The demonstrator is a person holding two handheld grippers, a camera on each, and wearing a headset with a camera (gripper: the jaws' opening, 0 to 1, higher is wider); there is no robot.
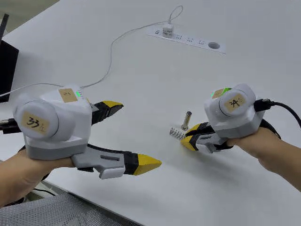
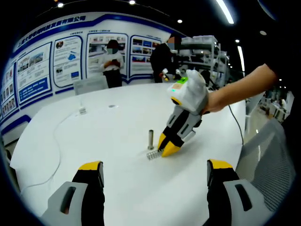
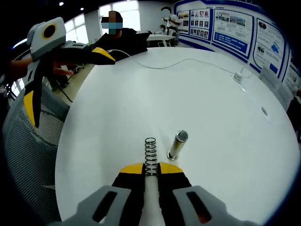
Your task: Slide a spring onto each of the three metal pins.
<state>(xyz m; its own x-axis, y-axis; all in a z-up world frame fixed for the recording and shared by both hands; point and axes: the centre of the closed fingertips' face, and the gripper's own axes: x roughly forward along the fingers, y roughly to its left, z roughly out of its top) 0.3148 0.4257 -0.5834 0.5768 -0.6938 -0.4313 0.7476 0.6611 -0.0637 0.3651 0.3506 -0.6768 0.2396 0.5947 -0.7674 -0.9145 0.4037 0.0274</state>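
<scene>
White table, power strip beyond spring

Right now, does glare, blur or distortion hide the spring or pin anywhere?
Head view: even light, soft shadows, spring and metal pin sharp. Left gripper view: fisheye bows the table edge; spring small, slightly soft. Right gripper view: spring crisp at the right claw, faint glint on the pin's top.

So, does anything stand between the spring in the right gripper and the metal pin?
Nothing visible does. The right gripper pinches one end of the spring, which is just beside the upright pin; between them is bare table. The left gripper is open, well aside.
</scene>
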